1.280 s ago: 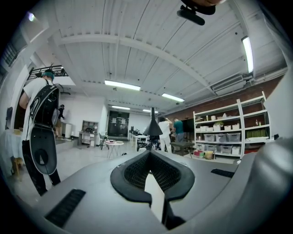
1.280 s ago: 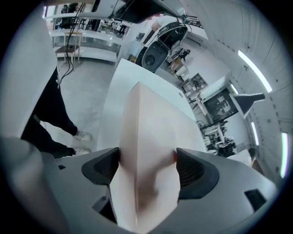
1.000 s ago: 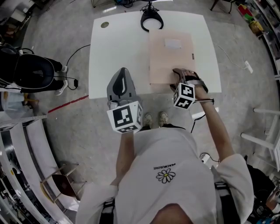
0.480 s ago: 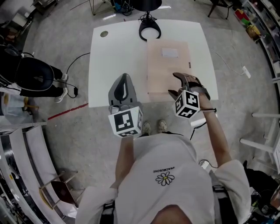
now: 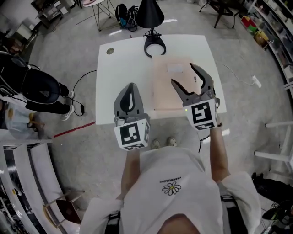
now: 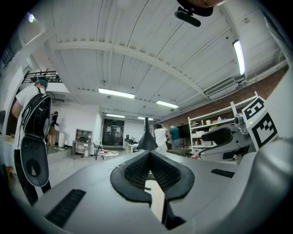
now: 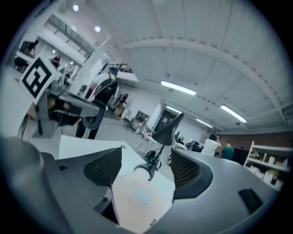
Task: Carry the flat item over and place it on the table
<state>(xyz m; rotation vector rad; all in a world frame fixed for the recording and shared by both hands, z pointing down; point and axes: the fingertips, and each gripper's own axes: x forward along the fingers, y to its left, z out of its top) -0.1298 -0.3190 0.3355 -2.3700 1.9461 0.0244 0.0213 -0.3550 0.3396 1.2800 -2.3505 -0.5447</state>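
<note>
Since the task's thing already lies where it was meant to go, the entries below record a placement that looks finished.

1. Desk [image 5: 123,68]: white, square-topped, on a concrete floor. Its left half is bare.

2. Flat item [image 5: 162,93]: a pale pink folder or thin board, by its look. It lies flat on the right half of the desk, long side running away from the person and near edge close to the front edge. Nothing grips it or rests on it. It sits square to the desk, probably so that no part overhangs.

3. Desk lamp [image 5: 150,13]: black, with a cone shade and a ring base at the far edge. The base sits just beyond the flat item's far end, and whether they touch cannot be told.

4. Right tool [image 5: 183,74]: its jaws are spread wide and empty. It hangs over the near part of the flat item, which shows between the pads in the right gripper view. The wide spread suits letting go of a thin sheet without dragging it.

5. Left tool [image 5: 131,87]: its jaws are pressed together with nothing between them. It is held over the desk's front left area, beside the flat item and apart from it. It seems idle, since one tool is enough for so light a thing.

6. Label [image 5: 175,68]: a pale rectangle on the flat item's far end, facing up.

7. Cable grommet [image 5: 110,51]: a small round fitting in the desk's far left corner.
</note>
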